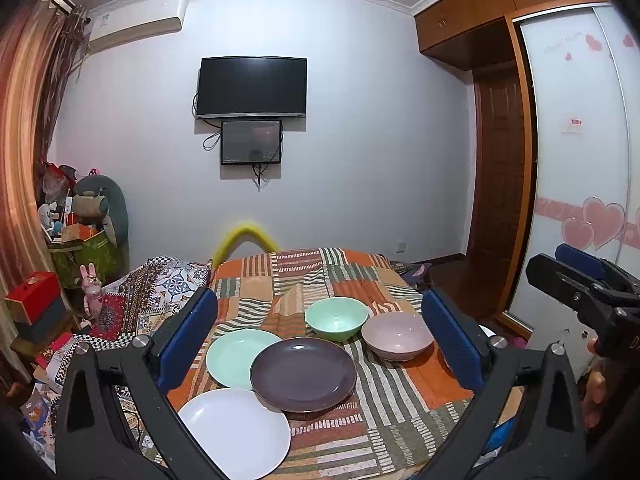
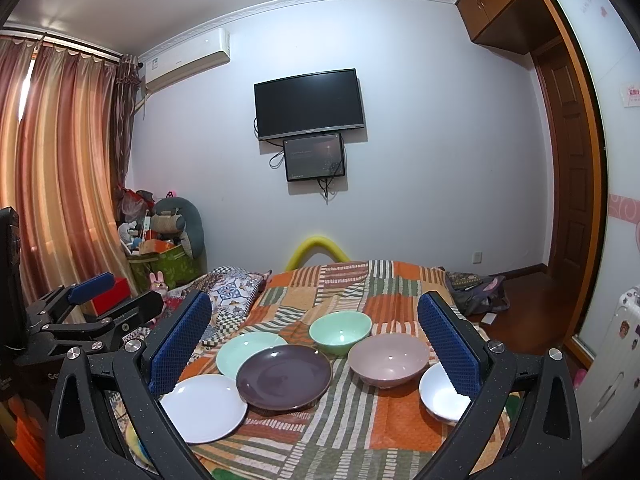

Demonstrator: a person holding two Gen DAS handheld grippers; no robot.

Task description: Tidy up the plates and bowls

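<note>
A: While both tools hang above the near edge of the bed, the left gripper [image 1: 320,336] has its blue pads spread wide, with nothing between them.

B: Same on the other side: the right gripper [image 2: 314,340] is wide apart and empty too. From the left wrist view you can see it out at the right edge, clear of the dishes.

A: And the dishes themselves are all sitting on the patchwork blanket [image 1: 360,420]. The purple plate [image 1: 303,374] is in the middle, its rim lying over the edge of the mint plate [image 1: 234,356] behind it on the left.

B: The white plate [image 1: 236,432] sits nearest on the left, just beside the purple one; I can't tell whether they touch.

A: Bowls now. The mint bowl [image 1: 336,317] is upright at the back, the pink bowl [image 1: 397,335] just to its right and a little nearer.

B: The right wrist view adds a white bowl [image 2: 440,394], upright at the near right, partly hidden behind the right finger [image 2: 450,344].

A: Backdrop: a dark television [image 1: 252,87] on the wall, a smaller screen [image 1: 251,142] mounted directly beneath it.
</note>
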